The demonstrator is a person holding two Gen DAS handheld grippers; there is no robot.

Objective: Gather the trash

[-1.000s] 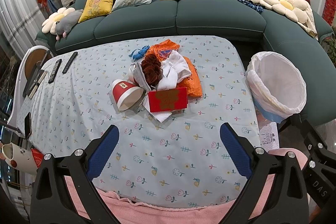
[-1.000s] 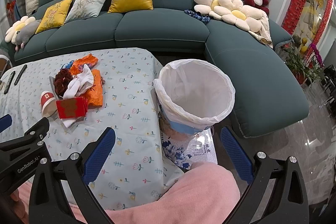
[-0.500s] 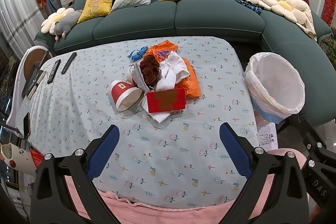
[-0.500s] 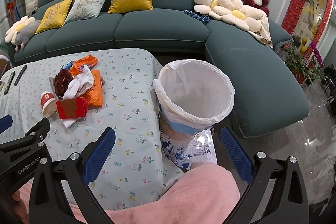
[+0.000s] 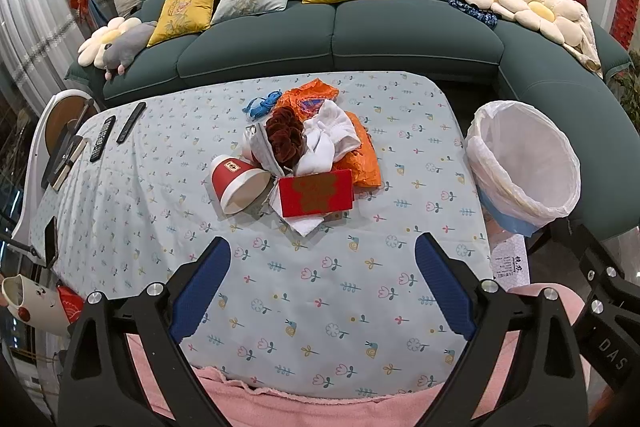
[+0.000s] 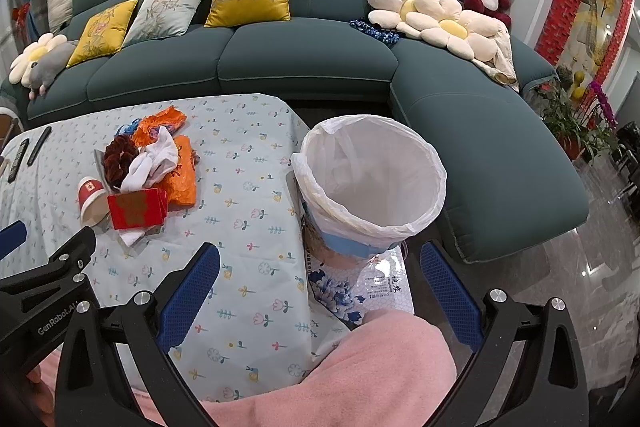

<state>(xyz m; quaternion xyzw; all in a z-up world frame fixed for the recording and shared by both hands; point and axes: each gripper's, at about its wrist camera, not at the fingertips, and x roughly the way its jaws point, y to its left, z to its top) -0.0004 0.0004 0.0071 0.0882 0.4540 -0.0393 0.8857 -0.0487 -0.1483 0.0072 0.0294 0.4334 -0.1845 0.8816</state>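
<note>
Left gripper [image 5: 322, 283] spread wide, empty, over near table [image 5: 160, 187] edge; right gripper [image 6: 320, 283] likewise spread and empty, facing the bin [image 6: 372, 183]. Trash pile [image 5: 308, 151] mid-table: red cup [image 5: 236, 183] on its side, red envelope [image 5: 316, 193], white tissue [image 5: 328, 137], orange wrapper [image 5: 366, 163]. Lined bin stands just off table's right edge.

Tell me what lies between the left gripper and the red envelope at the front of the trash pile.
Nothing but bare flowered tablecloth. In the left wrist view, the left gripper, jaws open, has only cloth ahead of it up to the red envelope.
</note>
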